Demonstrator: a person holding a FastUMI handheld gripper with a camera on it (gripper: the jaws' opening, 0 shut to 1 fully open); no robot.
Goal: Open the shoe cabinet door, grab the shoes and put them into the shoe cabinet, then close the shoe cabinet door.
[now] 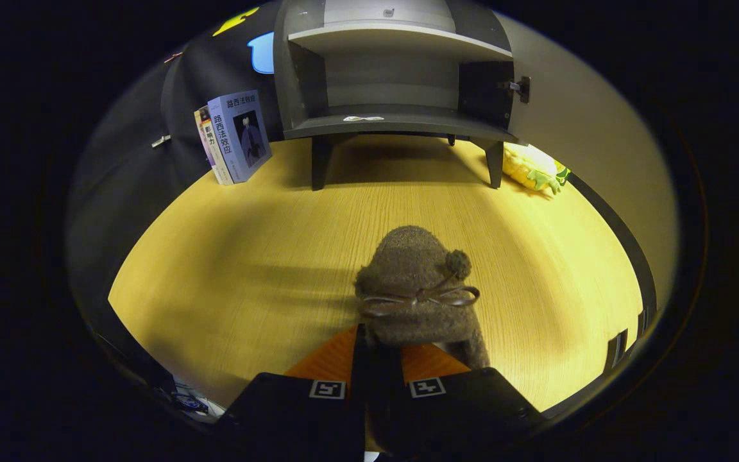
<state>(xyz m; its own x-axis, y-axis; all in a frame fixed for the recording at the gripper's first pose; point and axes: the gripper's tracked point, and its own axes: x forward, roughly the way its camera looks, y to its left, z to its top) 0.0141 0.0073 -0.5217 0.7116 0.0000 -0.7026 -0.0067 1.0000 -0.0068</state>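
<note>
1. Tool [379, 350] fingers are clamped on the heel of a brown fuzzy shoe [416, 289], held over the bench [228, 256].
2. Shoe cabinet [395, 83] stands beyond them, its door [591, 147] open.

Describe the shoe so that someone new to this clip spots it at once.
Start at the dark shoe cabinet standing open at the far end of the wooden table. Come straight back toward the tongs: the shoe is gripped between them. It is a fuzzy brown slipper with a thin bow and pompom, unlike the books or yellow plush toy.
</note>
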